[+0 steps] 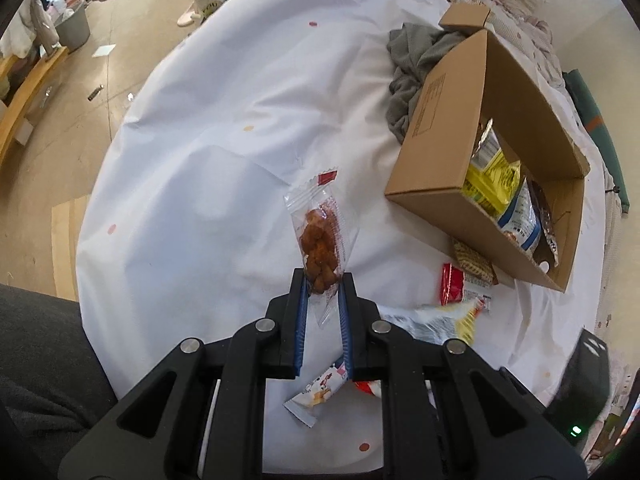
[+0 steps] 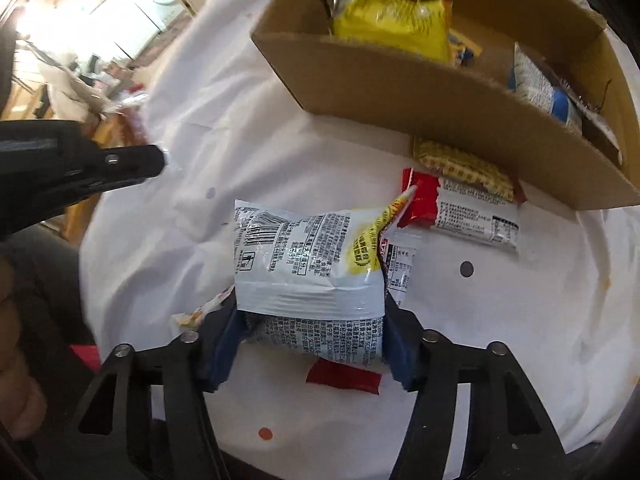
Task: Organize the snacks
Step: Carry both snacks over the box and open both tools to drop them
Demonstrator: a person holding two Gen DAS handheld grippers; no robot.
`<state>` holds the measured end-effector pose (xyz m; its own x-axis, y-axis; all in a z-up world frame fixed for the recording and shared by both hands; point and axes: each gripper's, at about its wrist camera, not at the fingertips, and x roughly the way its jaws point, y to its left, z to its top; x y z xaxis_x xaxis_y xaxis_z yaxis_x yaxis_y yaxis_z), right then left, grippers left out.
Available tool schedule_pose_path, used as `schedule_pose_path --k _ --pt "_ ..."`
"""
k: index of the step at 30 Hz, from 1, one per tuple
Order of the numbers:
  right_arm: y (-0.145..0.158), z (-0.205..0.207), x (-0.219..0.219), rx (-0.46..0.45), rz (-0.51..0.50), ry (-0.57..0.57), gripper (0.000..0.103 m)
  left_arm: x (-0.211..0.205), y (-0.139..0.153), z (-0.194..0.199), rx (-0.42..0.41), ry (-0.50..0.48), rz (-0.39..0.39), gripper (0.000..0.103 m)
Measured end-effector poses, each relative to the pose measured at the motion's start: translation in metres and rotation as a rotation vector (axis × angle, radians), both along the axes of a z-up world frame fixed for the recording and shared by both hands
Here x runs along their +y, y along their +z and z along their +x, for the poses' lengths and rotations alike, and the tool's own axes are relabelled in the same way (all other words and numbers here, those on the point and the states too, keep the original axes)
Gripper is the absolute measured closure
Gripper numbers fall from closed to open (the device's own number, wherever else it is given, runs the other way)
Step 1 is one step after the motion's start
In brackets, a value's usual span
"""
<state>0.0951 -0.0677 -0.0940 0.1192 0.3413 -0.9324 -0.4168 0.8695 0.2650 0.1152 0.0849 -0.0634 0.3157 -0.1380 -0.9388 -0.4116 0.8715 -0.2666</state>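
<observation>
Left fingers (image 1: 301, 308) pinch clear nut packet (image 1: 320, 240); right gripper (image 2: 310, 320) clamps white pouch (image 2: 308, 264), print unreadable; cardboard box (image 2: 420, 92) holds yellow bag (image 2: 392, 24).

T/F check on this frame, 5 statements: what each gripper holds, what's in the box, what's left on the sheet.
1. The left gripper is shut on a clear packet of brown snacks. True.
2. The right gripper is open and holds nothing. False: it clamps a white and yellow bag.
3. The cardboard box is empty. False: a yellow bag and others lie inside.
4. A red and white packet lies on the white sheet outside the box. True.
5. The box has a lid closed over it. False: it is open-topped.
</observation>
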Motion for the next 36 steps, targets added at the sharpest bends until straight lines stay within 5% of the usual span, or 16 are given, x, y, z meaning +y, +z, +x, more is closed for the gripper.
schedule_pose_path --k 8,16,20,27,33,36 --pt "0.06 0.003 -0.06 -0.093 0.249 -0.08 0.042 -0.011 0.015 0.002 -0.076 -0.026 0.09 0.091" --pt "0.096 0.064 -0.14 -0.25 0.339 -0.378 0.042 -0.043 0.039 0.018 -0.163 -0.166 0.121 0.091" --pt "0.098 0.095 -0.156 -0.262 0.368 -0.439 0.041 -0.064 0.062 0.036 -0.179 -0.281 0.094 0.091" --pt "0.091 0.12 -0.154 -0.249 0.358 -0.422 0.041 -0.094 0.095 0.085 -0.24 -0.432 0.186 0.091" --pt "0.073 0.14 -0.145 -0.201 0.366 -0.402 0.041 -0.112 0.084 0.123 -0.261 -0.507 0.24 0.091" --pt "0.065 0.141 -0.142 -0.178 0.373 -0.398 0.04 -0.11 0.067 0.132 -0.265 -0.515 0.198 0.091"
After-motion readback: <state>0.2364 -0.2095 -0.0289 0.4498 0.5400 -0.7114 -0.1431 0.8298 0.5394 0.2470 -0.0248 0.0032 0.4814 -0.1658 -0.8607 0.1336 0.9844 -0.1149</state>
